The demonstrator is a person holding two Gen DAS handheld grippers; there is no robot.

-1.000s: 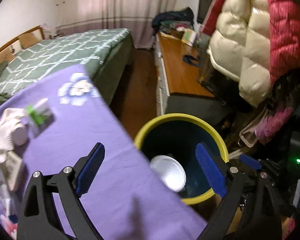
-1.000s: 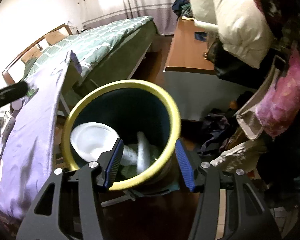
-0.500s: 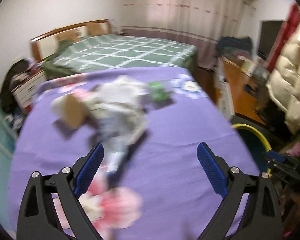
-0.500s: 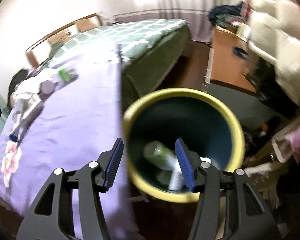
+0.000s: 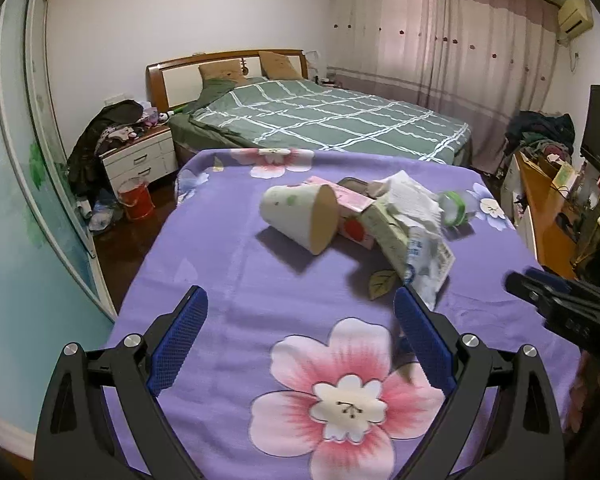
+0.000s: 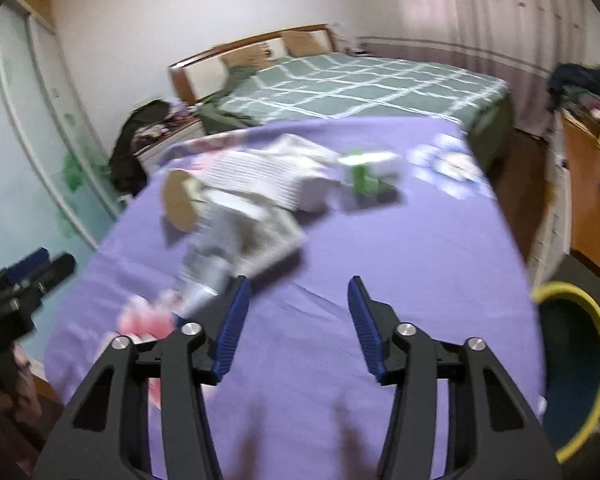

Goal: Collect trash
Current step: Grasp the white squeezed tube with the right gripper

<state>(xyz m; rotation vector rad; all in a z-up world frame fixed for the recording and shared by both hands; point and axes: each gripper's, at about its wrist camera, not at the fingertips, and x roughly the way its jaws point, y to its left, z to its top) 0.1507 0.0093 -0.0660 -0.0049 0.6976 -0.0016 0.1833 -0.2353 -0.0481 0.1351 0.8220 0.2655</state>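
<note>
A pile of trash lies on the purple flowered tablecloth point(image 5: 228, 280): a paper cup point(image 5: 300, 216) on its side, a pink carton point(image 5: 350, 210), crumpled tissue point(image 5: 410, 200), a plastic wrapper point(image 5: 428, 268) and a green-banded container point(image 5: 454, 210). My left gripper point(image 5: 300, 340) is open and empty, short of the pile. My right gripper point(image 6: 298, 320) is open and empty over the cloth; the pile point(image 6: 260, 188) looks blurred there. The yellow-rimmed bin point(image 6: 576, 360) stands off the table's right edge.
A green checked bed point(image 5: 320, 120) stands behind the table. A nightstand point(image 5: 140, 156) with clothes and a red bucket point(image 5: 136, 200) are at the left. A wooden desk point(image 5: 548, 216) runs along the right. The right gripper's body point(image 5: 564, 308) shows at the left view's right edge.
Both grippers have swung left from the bin to the table. The bin has slid to the right edge of the right wrist view. Both stay open and empty.
</note>
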